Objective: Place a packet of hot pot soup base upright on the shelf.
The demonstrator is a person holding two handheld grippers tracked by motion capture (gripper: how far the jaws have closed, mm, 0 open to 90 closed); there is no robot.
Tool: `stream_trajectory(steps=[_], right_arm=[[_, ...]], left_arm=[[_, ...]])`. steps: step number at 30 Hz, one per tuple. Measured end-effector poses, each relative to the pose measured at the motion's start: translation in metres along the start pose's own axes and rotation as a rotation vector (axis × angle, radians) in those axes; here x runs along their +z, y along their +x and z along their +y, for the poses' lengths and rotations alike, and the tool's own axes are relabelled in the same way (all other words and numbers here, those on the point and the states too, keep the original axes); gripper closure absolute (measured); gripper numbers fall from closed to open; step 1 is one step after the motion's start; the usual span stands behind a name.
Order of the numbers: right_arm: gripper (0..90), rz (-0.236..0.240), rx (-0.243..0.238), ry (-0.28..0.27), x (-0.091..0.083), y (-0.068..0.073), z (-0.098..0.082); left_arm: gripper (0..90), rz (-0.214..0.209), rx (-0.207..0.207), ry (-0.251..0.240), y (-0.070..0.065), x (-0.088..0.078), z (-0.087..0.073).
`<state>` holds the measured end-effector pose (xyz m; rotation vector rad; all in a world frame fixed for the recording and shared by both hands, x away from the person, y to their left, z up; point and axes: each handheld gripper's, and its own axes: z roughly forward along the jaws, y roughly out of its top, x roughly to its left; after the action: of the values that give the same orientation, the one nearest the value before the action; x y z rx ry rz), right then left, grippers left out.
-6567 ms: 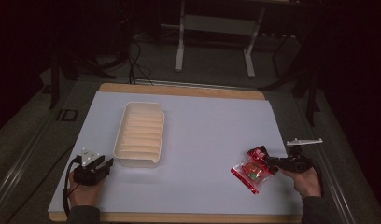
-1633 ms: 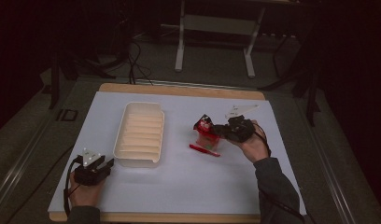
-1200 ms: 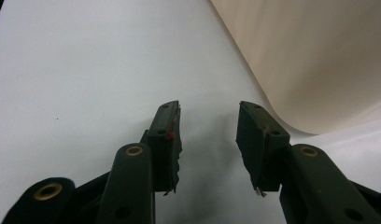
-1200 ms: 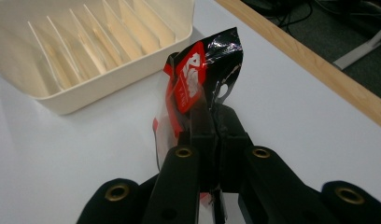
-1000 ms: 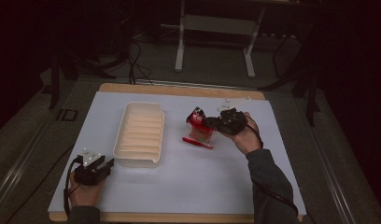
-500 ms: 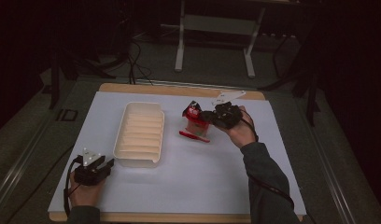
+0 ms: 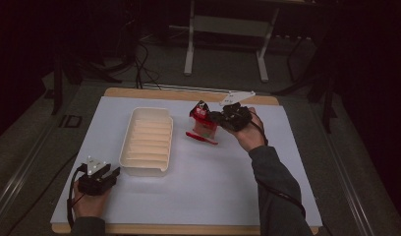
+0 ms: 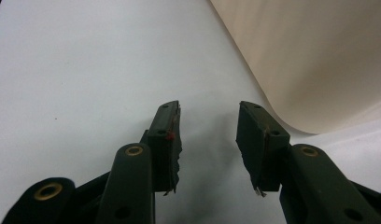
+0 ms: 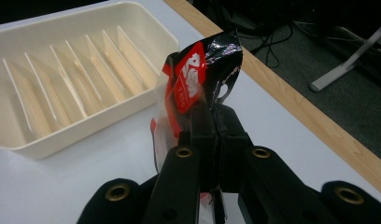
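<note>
While pinched in right tongs [image 9: 212, 128], packet [image 9: 193, 88]: red, black, glossy, crumpled.

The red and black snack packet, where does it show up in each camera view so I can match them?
High view: the snack packet hangs right of the cream tray, pinched by the right hand-held gripper.
Left gripper view: not in it; the tray's wall is at upper right.
Right gripper view: centre, packet rising from the shut jaws.
Shared landmark: the cream tray.

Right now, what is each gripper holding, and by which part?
Right gripper pinches the red-and-black snack packet near its top edge. Left gripper is open, holding nothing.
</note>
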<state>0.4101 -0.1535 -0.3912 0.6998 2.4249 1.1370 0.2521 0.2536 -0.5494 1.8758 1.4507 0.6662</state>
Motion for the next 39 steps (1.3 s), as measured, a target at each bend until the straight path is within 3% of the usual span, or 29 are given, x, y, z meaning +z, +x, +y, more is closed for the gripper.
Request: stream_trajectory(steps=[22, 29, 39], right_arm=[[88.4, -0.037, 0.011, -0.017, 0.008, -0.001, 0.009], [88.3, -0.037, 0.021, -0.040, 0.010, 0.000, 0.014], [88.3, -0.022, 0.020, -0.028, 0.024, 0.001, 0.016]], left_arm=[[59.3, 0.001, -0.004, -0.005, 0.000, 0.000, 0.000], [59.3, 0.003, -0.011, -0.008, 0.000, 0.000, 0.000], [59.3, 0.001, -0.011, -0.008, 0.000, 0.000, 0.000]])
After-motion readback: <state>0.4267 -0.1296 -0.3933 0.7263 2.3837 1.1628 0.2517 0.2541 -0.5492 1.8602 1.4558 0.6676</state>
